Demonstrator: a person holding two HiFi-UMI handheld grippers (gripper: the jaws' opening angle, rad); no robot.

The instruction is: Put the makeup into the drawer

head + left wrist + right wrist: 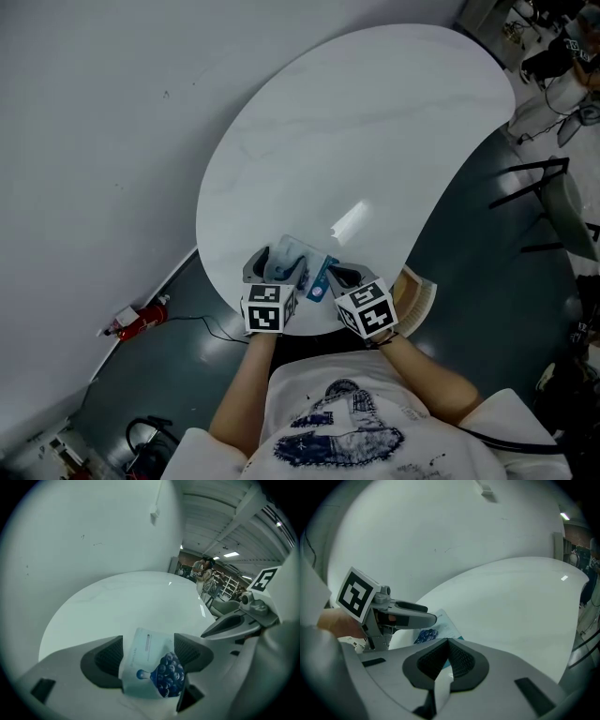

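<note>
While you look down in the head view, both tongs sit at the near edge of the round white tabletop [375, 122]. The makeup packet [298, 255] is between them, with the left tongs [279, 264] around its left side and the right tongs [339, 275] at its right corner. No drawer shows anywhere.

In the left gripper view, the left tongs [150, 651] gape wide. The packet [152, 665], printed with blue berries, stands in the gap, and neither pad presses on it.

In the right gripper view, the right tongs [447, 660] are closed tight on a thin white edge, which I judge to be the packet's corner. The rest of the packet [440, 627] shows just beyond.

So the right tongs alone seem to hold it. Draw the left tongs straight back, so no pad catches the packet and drags it out of that small pinch. A thin, slick packet can droop or slip, so carry it slowly, and find the drawer before you swing away.
</note>
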